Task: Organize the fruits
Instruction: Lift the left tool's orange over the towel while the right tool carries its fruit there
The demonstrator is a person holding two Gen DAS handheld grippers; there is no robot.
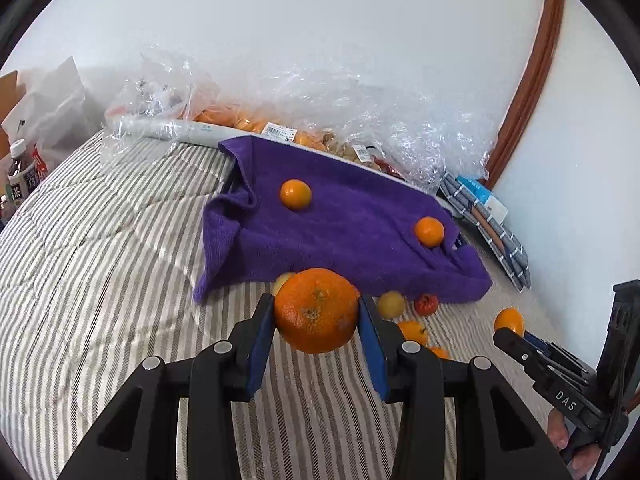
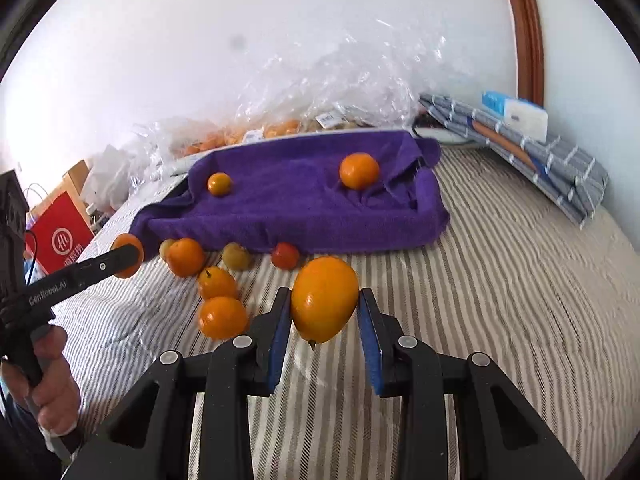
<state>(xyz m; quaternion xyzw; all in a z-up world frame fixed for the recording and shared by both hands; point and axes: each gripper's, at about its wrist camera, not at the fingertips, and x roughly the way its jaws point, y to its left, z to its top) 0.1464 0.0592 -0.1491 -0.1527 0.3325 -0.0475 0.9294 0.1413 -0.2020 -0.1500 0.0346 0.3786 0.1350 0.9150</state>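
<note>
Clamped between the blue pads of the left gripper [image 1: 317, 312]: a large orange [image 1: 316, 310], lifted above the striped bedcover [image 1: 100, 264]. Likewise pinched in the right gripper [image 2: 325, 300]: a smooth yellow-orange fruit [image 2: 324, 298]. Scattered just beyond on the cover: loose fruits [image 2: 222, 316], orange, yellow and red. Farther back, draped with a purple towel [image 2: 296, 200], a shallow tray holding two small oranges [image 2: 359, 171]. Heaped behind it against the wall: clear plastic bags [image 1: 360, 120] with more fruit inside.
</note>
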